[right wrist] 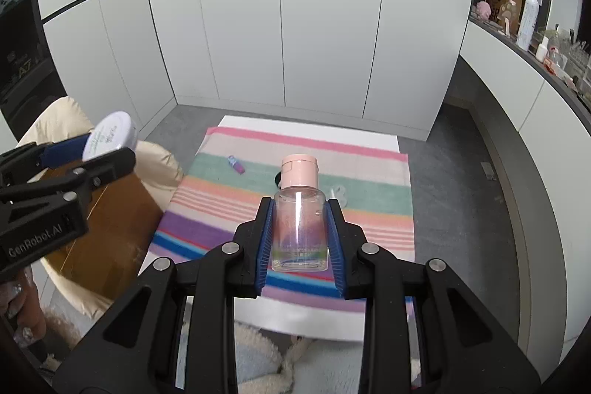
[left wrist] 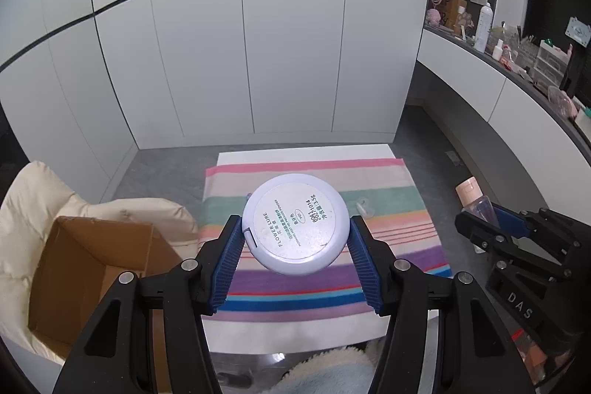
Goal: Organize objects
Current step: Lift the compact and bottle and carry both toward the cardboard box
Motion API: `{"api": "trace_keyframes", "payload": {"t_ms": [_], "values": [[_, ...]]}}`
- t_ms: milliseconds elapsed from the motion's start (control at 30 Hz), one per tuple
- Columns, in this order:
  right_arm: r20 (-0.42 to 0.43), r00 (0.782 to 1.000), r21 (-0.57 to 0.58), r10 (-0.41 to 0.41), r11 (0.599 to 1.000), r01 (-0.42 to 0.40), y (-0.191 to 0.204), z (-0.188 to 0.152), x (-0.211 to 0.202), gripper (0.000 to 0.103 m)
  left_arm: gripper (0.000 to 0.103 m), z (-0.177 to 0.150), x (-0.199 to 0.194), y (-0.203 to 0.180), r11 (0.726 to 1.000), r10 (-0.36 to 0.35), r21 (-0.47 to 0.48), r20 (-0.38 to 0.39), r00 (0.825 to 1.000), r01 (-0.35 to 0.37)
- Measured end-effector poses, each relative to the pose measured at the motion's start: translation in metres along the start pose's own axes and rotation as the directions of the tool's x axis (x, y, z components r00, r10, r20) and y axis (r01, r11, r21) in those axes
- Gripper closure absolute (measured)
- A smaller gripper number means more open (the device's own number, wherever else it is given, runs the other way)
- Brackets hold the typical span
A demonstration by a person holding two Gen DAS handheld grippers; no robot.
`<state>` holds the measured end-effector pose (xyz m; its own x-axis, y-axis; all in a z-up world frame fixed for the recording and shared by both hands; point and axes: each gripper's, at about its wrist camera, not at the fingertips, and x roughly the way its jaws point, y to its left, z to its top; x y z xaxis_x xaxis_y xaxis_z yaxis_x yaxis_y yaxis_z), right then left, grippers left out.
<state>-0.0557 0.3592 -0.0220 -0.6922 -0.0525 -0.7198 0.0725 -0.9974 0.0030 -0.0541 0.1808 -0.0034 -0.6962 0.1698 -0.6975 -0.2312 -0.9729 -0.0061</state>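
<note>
- My left gripper [left wrist: 295, 231] is clamped on a round pale-lilac compact [left wrist: 295, 223], blue pads pressing its rim on both sides. The compact is held in the air above the striped cloth [left wrist: 388, 209], its printed underside facing the camera.
- My right gripper [right wrist: 299, 231] is closed on a clear bottle [right wrist: 299, 235] with a pink cap [right wrist: 299, 172], gripped at the body, cap pointing away from me, also raised over the cloth.
- On the cloth I see a small purple item [right wrist: 236, 164] and a small clear item [right wrist: 340, 194], well apart.
- An open cardboard box [left wrist: 92, 268] sits left of the cloth, resting on a cream padded cover [left wrist: 33, 194].
- From the right wrist view, the compact is above the box side.
</note>
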Motion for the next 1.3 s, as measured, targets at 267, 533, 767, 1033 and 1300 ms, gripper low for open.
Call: {"api": "trace_keyframes", "payload": {"t_ms": [267,533,767,1033,1300], "values": [[-0.026,1.0,0.014,-0.01,1.0,0.011,0.003,-0.039,-0.018,0.074,0.045,-0.044,-0.032,0.007,1.0,-0.018,-0.015,-0.013,1.0,0.018],[-0.073,0.997,0.021,-0.04,0.999,0.042,0.0,-0.089,-0.035,0.074,0.045,-0.099,-0.042,-0.004,0.999,-0.043,0.022,-0.104,0.994,0.045],[-0.109,0.994,0.045,-0.024,0.999,0.029,-0.005,-0.119,-0.053,0.074,0.045,-0.124,-0.043,0.016,1.0,0.001,0.002,-0.137,0.991,-0.001],[-0.137,0.99,0.049,-0.032,0.998,0.039,-0.004,-0.127,-0.052,0.074,0.045,-0.132,-0.032,0.04,1.0,-0.005,-0.022,-0.189,0.982,0.001],[-0.159,0.987,0.042,-0.03,0.998,0.037,0.004,-0.125,-0.043,0.074,0.045,-0.128,-0.033,0.043,0.999,-0.041,-0.034,-0.193,0.98,0.035]]}}
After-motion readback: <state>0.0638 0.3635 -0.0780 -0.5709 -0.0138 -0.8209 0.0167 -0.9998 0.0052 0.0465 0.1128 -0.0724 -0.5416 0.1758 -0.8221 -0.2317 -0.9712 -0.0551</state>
